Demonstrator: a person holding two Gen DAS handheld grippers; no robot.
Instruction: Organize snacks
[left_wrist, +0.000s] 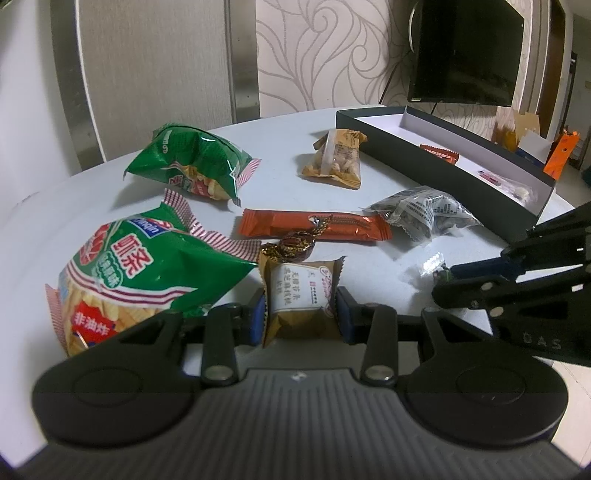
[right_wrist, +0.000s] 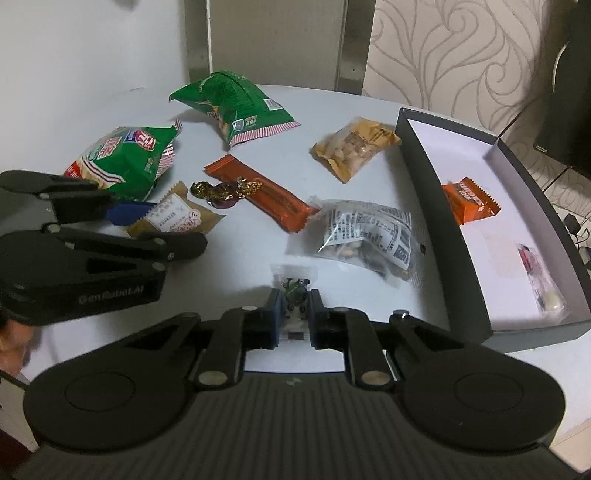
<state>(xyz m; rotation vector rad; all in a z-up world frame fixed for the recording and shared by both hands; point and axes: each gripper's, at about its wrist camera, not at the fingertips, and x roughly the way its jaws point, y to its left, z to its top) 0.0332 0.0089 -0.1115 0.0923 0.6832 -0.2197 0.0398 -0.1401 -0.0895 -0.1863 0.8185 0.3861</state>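
1. Snacks are being gathered from the white desk (left_wrist: 92, 192) into the open dark box (right_wrist: 517, 295), which is lying to the right of the loose packets; an orange packet (right_wrist: 471, 201) and a clear packet (right_wrist: 543, 280) are already lying inside it.
2. A small clear-wrapped sweet (right_wrist: 295, 295) is being pinched by the right gripper (right_wrist: 294, 314), its fingers closed almost fully onto the wrapper, low over the desk.
3. A tan pastry packet (left_wrist: 301, 295) is being clamped by the left gripper (left_wrist: 301, 314) across its width, the fingers partly open around it, the packet's long axis running away from the camera.
4. The coming move is judged to turn on the box lying to the right and slightly ahead of the right fingers, near them; the right gripper is the nearer to it, the left being well apart from it.
5. Still lying loose on the desk are two green crisp bags (left_wrist: 140, 280), a long orange bar (left_wrist: 314, 225), a foil-wrapped candy (left_wrist: 295, 242), a nut packet (left_wrist: 336, 158) and a grey packet (left_wrist: 424, 214).
6. What the small sweet holds is hard to make out, and the near end of the pastry packet is being hidden by the gripper body.
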